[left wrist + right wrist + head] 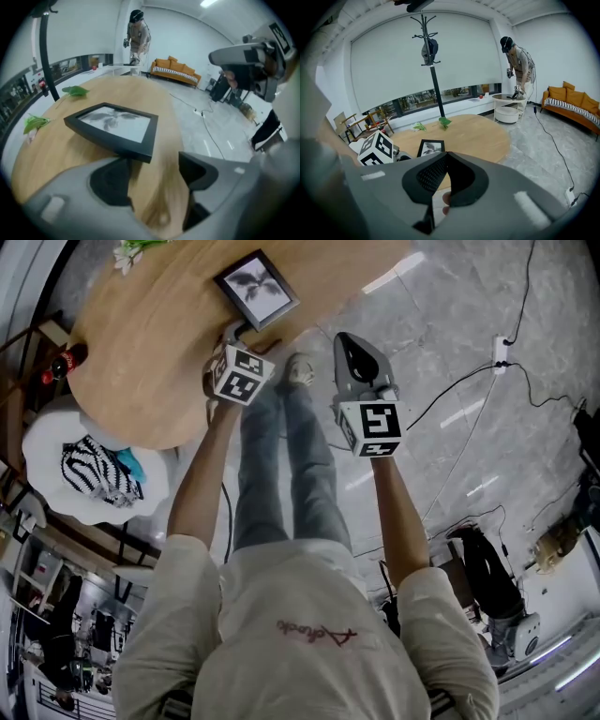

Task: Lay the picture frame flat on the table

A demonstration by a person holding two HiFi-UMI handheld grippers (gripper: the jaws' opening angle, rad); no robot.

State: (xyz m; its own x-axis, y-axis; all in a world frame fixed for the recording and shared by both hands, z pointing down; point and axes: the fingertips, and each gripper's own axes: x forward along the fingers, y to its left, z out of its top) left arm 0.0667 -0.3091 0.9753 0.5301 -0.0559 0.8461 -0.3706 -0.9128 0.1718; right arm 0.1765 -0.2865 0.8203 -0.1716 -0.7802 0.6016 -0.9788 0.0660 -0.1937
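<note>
the black picture frame (256, 289) lies face up on the round wooden tabletop (141, 362), near its edge, glass showing a pale leaf print. the left gripper (236, 338) points down at the frame's near corner with its jaws wide apart and only bare tabletop between them; the frame sits just beyond them. the right gripper (349, 341) hangs over the grey floor (441, 324) beside the tabletop, jaws closed together on nothing. two green leaves (75, 91) lie further along the tabletop.
</note>
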